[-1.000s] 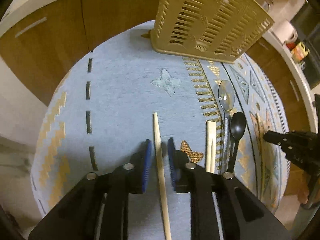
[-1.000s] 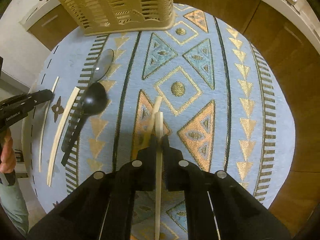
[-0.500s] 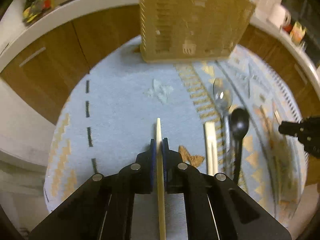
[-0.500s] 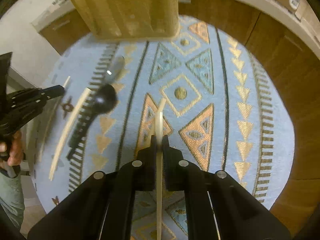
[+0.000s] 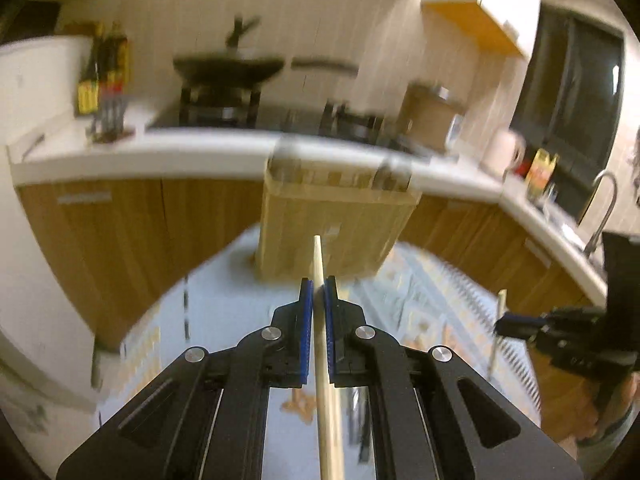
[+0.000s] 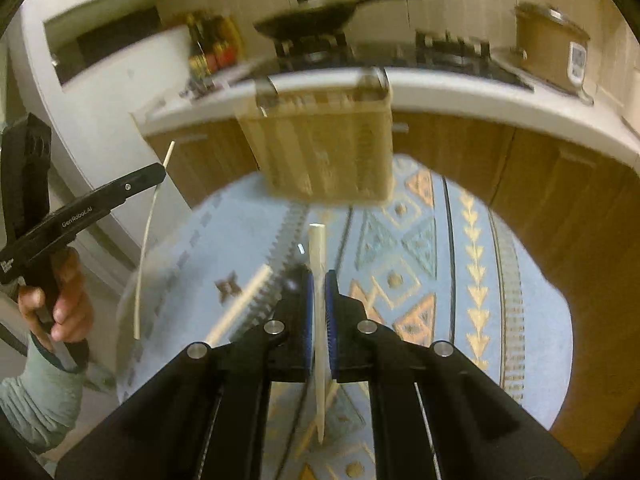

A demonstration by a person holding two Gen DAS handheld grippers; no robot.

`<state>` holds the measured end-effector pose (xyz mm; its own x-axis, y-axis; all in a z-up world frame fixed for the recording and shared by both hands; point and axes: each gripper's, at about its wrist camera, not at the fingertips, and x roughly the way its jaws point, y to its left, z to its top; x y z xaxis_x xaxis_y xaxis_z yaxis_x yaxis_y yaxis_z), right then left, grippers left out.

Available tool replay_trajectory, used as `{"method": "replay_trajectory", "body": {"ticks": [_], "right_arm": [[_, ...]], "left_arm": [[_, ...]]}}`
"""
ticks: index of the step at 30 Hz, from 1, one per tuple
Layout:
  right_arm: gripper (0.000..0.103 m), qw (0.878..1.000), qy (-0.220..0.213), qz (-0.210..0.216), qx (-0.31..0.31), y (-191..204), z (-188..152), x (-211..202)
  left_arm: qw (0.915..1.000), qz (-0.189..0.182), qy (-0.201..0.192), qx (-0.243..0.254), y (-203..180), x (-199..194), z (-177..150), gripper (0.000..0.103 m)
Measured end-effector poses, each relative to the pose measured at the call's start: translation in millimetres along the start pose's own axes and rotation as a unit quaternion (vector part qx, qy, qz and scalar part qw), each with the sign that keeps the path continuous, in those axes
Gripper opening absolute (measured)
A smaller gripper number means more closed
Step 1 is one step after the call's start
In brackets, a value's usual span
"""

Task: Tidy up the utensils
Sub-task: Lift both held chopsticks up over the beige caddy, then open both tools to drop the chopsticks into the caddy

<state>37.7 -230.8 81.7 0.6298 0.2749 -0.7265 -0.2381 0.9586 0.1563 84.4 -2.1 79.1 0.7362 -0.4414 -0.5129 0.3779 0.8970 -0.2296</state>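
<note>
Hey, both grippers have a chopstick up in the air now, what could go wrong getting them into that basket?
Each chopstick is pinched at one spot only, so the left gripper's chopstick or the right gripper's chopstick may pivot or slip. The slotted basket looks light; a poke on its wall could tip or shove it. A chopstick lies below on the cloth, where a dropped one would add clutter.

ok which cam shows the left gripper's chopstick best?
Right wrist view: the chopstick shows nearly end to end, hanging through the shut left hand-held gripper, clear of the table. Left wrist view shows the same chopstick only foreshortened between its own blue pads, lower end cut off.
</note>
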Motion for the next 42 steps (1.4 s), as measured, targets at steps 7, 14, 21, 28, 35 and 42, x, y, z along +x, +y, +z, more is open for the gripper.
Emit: {"method": "replay_trajectory", "body": {"ticks": [7,14,21,28,35,42], "right_arm": [[0.005,0.996,-0.093,0.013,0.003,12.4,46.6,-23.4],[0.005,0.988,-0.156,0.001,0.011,7.3,102.2,-27.9],[0.005,0.979,-0.201,-0.006,0.032,-12.1,156.6,-25.5],[0.005,0.972,-0.228,-0.029,0.049,-32.6,186.8,-13.7],[0.005,0.969,-0.234,-0.066,0.040,-40.2,192.8,14.5],[0.005,0.972,-0.222,-0.058,0.047,-49.4,187.6,43.9]], "left_arm": [[0.9944,-0.007,-0.105,-0.002,-14.1,-24.7,47.7,0.004],[0.9851,0.004,-0.172,0.006,-21.0,-12.7,94.4,0.004],[0.9784,0.018,-0.206,-0.006,-11.1,18.0,132.8,0.004],[0.9739,0.029,-0.223,-0.025,5.5,54.6,154.5,0.004],[0.9668,0.069,-0.243,-0.039,18.5,87.2,153.6,0.004],[0.9596,0.106,-0.257,-0.042,20.4,102.3,143.8,0.004]]}}
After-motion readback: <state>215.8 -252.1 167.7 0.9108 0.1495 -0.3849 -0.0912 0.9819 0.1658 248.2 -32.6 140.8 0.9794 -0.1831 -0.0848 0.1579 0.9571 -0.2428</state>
